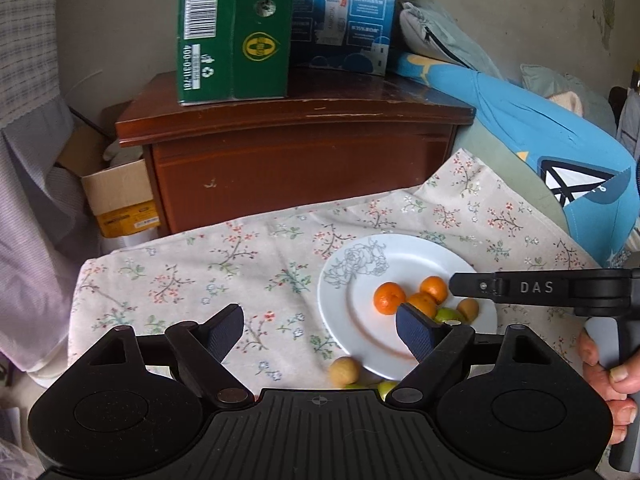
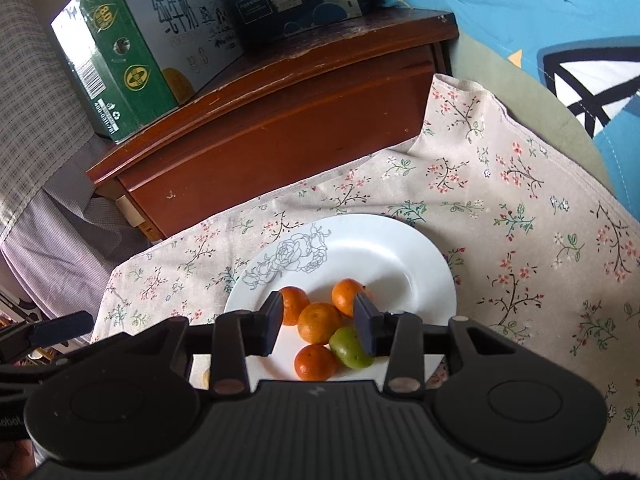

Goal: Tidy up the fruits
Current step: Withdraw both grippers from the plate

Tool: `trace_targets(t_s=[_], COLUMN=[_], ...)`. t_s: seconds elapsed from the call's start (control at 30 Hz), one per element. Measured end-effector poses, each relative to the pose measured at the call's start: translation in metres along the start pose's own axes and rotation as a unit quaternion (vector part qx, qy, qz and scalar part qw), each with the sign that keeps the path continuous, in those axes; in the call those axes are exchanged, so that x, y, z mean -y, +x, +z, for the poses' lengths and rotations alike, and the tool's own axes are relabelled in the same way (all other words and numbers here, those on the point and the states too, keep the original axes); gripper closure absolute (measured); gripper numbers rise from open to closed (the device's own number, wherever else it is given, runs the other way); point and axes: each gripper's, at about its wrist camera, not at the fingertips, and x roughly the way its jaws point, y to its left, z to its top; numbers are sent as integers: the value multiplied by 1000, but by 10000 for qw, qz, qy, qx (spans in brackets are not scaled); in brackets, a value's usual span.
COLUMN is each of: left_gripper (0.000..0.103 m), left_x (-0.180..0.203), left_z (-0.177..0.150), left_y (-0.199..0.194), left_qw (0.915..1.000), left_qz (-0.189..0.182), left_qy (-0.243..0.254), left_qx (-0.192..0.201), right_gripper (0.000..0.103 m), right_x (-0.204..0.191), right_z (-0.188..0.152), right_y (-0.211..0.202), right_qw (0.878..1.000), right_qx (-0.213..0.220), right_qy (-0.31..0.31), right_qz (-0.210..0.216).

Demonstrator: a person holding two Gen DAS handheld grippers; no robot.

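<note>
Right claw [image 2: 320, 322] hangs low over the white plate [image 2: 400, 256], fingers spread with nothing between them, framing the pile of fruit. On the plate sit four small oranges [image 2: 319, 322] and a green fruit [image 2: 349, 347] right beside the right-hand finger. Over in the left wrist view, the left claw [image 1: 320, 332] is spread wide too, empty, its right finger crossing the plate's near rim. A yellowish round fruit [image 1: 345, 370] lies off the plate on the floral tablecloth [image 1: 192, 280], just beside the rim, with another green fruit [image 1: 387, 387] near it, partly hidden by the claw body. Behind, the wooden nightstand [image 1: 296, 148] carries a green carton [image 1: 234, 32] and a blue carton [image 1: 344, 16].
</note>
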Motion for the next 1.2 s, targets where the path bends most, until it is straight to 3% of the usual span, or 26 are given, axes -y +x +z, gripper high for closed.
trace_targets(t_s=[0.53, 1.2], left_gripper=[18, 18], left_x=[-51, -68], left_z=[-26, -70], left_y=[-23, -23], left_qw=[9966, 9923], left_qz=[376, 750], left_qy=[-702, -645], left_qx=[-210, -748], right_gripper=[63, 61], right_x=[-28, -53], right_z=[-44, -96], right_y=[-27, -28], right_qw=[9993, 9960], right_qx=[-133, -409], right_qy=[-303, -764], right_qz=[201, 241])
